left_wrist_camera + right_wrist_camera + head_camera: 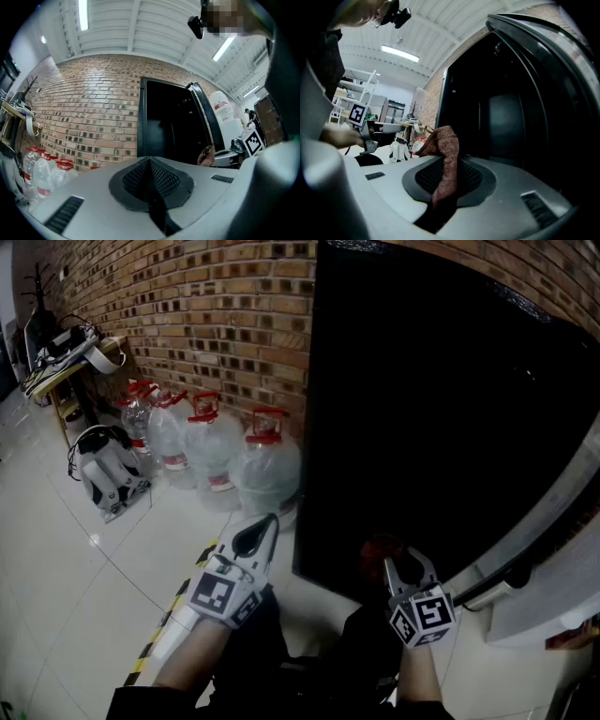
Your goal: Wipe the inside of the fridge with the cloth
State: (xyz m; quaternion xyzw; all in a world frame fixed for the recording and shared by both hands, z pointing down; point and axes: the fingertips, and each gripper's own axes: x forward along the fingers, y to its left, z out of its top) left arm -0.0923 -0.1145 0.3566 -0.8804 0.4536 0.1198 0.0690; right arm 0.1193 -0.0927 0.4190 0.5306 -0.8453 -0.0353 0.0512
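The black fridge [441,409] stands against the brick wall, and its inside looks dark. Its door [539,531] swings out to the right. My right gripper [401,566] is level in front of the fridge's lower edge, shut on a reddish-brown cloth [380,549]. In the right gripper view the cloth [447,140] hangs pinched between the jaws, facing the dark cavity [501,117]. My left gripper [262,529] is to the left of the fridge, tilted slightly up, shut with nothing in it. Its closed jaws [149,160] point at the fridge [171,126].
Several large water bottles with red caps [216,451] stand along the brick wall [216,306] left of the fridge. A black-and-white bag [108,474] lies on the tiled floor. Yellow-black tape [164,624] runs across the floor. A cluttered desk [66,357] is far left.
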